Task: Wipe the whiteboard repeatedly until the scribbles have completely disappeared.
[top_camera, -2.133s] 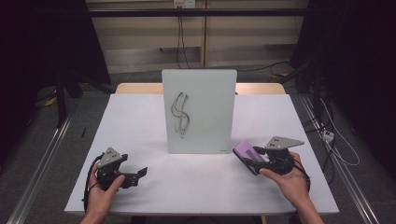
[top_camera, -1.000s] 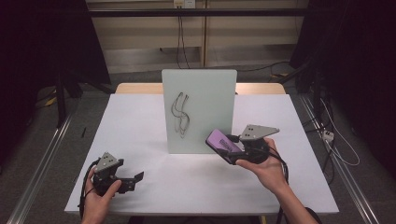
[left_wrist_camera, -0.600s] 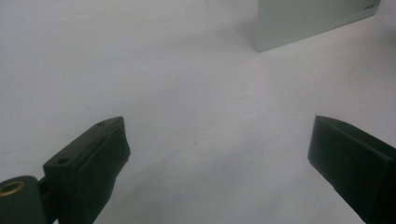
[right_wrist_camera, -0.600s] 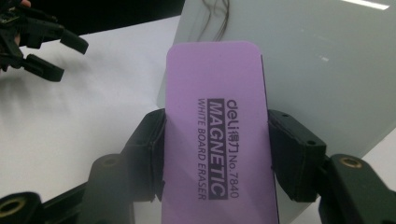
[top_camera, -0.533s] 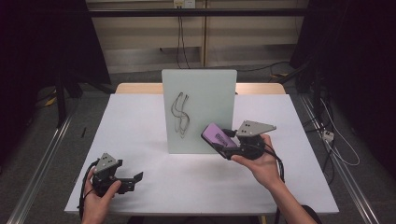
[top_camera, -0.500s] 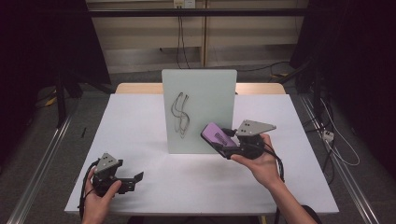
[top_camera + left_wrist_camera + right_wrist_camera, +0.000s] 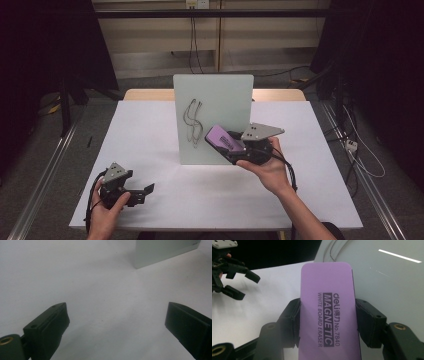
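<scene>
Eraser [image 7: 328, 312] clamped in right gripper [image 7: 239, 148], by the board [image 7: 214, 117].
Left gripper [image 7: 145, 192] released, low over bench [image 7: 150, 135].

the purple whiteboard eraser [image 7: 327, 312] is flat and oblong, with rounded corners, held tilted just before the upright whiteboard [image 7: 220, 90].

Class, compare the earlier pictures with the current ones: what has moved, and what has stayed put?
The right gripper, shut on the purple eraser, travelled from the table's right side up to the whiteboard. The left gripper stayed open near the table's front-left; the squiggle remains.
</scene>
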`<move>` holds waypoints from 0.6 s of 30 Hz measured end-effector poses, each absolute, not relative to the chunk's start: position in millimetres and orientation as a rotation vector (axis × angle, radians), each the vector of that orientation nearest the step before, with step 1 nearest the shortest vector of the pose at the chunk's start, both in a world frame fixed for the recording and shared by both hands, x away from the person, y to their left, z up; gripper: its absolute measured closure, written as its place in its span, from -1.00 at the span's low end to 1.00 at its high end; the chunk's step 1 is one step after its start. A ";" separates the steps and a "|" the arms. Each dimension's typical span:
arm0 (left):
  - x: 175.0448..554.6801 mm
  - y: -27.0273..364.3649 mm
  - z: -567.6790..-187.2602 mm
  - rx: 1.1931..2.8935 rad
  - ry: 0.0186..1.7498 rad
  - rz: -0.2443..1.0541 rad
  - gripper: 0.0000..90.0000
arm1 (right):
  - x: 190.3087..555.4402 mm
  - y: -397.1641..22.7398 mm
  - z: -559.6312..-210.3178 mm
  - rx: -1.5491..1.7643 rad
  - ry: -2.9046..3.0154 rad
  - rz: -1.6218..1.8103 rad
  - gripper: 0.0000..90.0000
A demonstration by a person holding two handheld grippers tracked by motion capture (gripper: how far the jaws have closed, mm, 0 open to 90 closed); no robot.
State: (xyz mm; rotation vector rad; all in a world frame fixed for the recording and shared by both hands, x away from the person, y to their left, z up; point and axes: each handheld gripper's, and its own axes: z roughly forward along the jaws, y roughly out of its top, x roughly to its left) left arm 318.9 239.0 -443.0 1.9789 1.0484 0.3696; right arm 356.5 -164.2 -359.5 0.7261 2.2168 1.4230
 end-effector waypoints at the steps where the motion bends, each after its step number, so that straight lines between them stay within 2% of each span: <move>1: 319.7 238.6 -443.1 1.971 1.046 0.370 -0.89 | 357.2 -162.5 -358.6 0.723 2.216 1.428 -0.08; 18: 331.9 230.5 -446.5 1.995 1.009 0.323 -0.89 | 372.2 -133.4 -333.5 0.642 2.187 1.423 -0.08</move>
